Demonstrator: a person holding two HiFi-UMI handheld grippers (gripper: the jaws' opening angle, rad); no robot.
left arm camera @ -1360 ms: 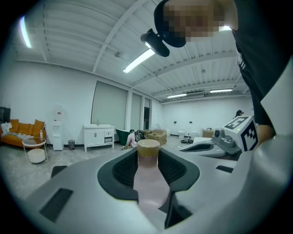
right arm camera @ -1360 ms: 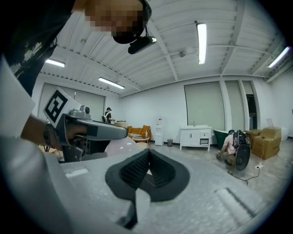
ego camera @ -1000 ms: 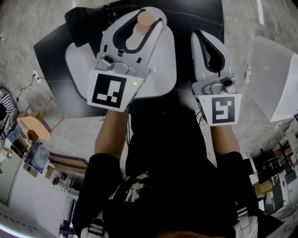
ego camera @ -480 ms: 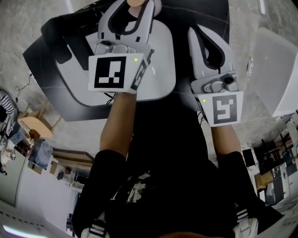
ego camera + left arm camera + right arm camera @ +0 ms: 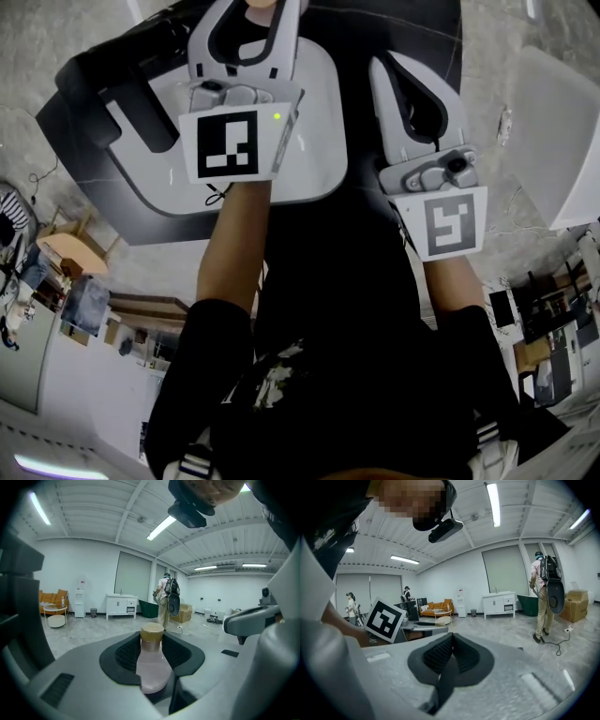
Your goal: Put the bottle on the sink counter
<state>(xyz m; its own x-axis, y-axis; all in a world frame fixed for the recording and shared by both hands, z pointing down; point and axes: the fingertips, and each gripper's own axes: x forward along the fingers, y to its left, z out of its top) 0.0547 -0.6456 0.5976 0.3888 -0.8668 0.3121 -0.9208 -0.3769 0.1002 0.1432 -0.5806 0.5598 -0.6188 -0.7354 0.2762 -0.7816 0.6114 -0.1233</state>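
A small bottle (image 5: 152, 665) with a pale pink body and a tan cap stands upright between the black pads of my left gripper (image 5: 152, 653), which is shut on it. In the head view the left gripper (image 5: 248, 19) is held out far over a white rounded basin (image 5: 314, 141), and only the bottle's cap (image 5: 263, 4) shows at the top edge. My right gripper (image 5: 398, 70) hovers beside it on the right. Its ridged pads meet in the right gripper view, where the right gripper (image 5: 450, 656) is shut with nothing in it.
The white basin sits on a black counter (image 5: 84, 159), with a black fixture (image 5: 127, 80) at its left. A white box (image 5: 562, 141) stands to the right. A person with a backpack (image 5: 167, 597) and a white cabinet (image 5: 121, 606) are across the room.
My left gripper has moved farther forward over the basin with the bottle, whose cap now sits at the top edge of the head view. The right gripper has hardly moved.
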